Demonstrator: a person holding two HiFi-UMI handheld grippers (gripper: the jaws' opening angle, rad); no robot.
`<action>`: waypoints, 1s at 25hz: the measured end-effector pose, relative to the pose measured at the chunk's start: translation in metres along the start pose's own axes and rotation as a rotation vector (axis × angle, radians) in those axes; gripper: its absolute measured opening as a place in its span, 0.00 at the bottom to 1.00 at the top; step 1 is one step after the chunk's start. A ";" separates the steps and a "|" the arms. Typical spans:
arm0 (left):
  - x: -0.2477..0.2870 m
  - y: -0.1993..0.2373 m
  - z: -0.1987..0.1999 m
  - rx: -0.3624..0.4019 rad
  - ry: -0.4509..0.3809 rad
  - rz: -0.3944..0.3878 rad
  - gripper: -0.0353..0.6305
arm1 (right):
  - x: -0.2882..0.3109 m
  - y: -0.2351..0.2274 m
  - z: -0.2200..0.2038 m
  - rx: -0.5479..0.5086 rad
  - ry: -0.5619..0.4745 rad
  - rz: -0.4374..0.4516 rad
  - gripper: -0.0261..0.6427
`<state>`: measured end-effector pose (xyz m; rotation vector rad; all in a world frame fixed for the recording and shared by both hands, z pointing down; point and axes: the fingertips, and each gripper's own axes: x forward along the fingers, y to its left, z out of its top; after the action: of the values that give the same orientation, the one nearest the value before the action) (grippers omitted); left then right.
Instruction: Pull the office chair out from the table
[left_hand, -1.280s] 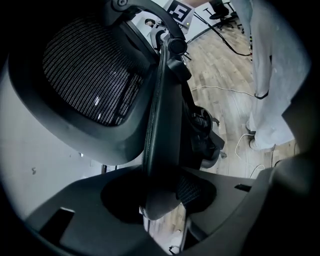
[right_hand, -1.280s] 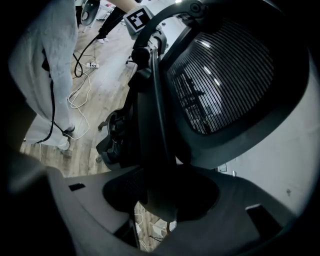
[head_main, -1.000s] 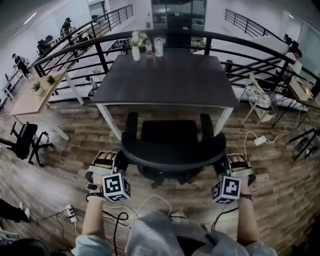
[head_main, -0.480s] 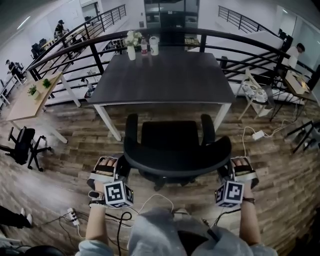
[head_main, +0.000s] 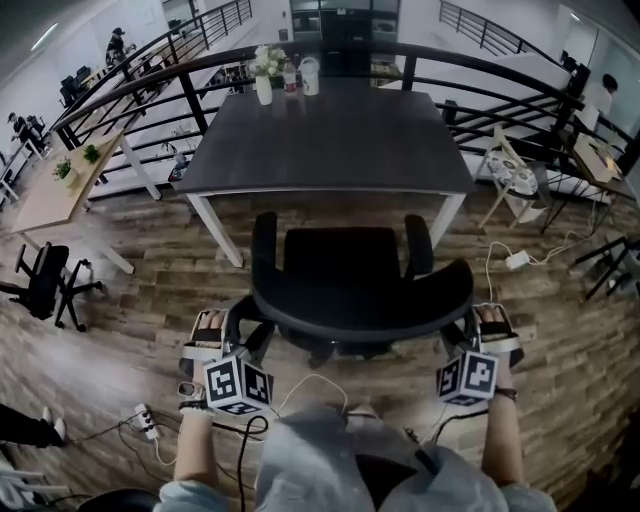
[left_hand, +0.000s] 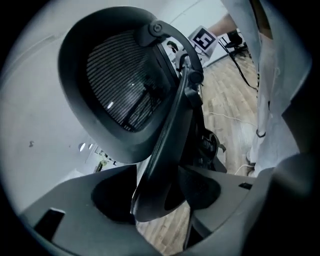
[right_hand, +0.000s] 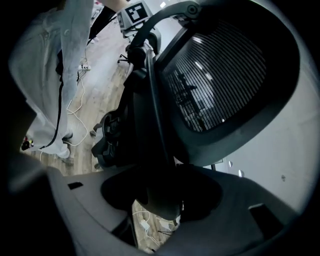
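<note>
Black mesh-backed office chair flanked by left hand-held gripper and right hand-held gripper; backrest rim between both pairs of jaws, just opened, released.

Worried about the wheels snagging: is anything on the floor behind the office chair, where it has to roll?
Yes: a white cable loops on the floor just behind the office chair, in front of the person, with a dark cable to its left.
</note>
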<state>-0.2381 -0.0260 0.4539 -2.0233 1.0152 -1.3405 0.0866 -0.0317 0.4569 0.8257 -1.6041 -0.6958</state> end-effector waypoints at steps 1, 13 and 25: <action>-0.004 0.001 0.003 -0.029 -0.015 0.001 0.43 | -0.002 -0.001 0.000 0.027 -0.010 0.006 0.37; -0.057 0.015 0.085 -0.375 -0.324 0.032 0.31 | -0.065 -0.020 0.030 0.379 -0.239 -0.051 0.28; -0.072 0.017 0.127 -0.602 -0.525 0.002 0.05 | -0.094 -0.026 0.105 0.759 -0.606 -0.014 0.05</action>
<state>-0.1434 0.0233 0.3530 -2.6006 1.2479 -0.4541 -0.0024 0.0304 0.3637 1.2381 -2.4813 -0.3378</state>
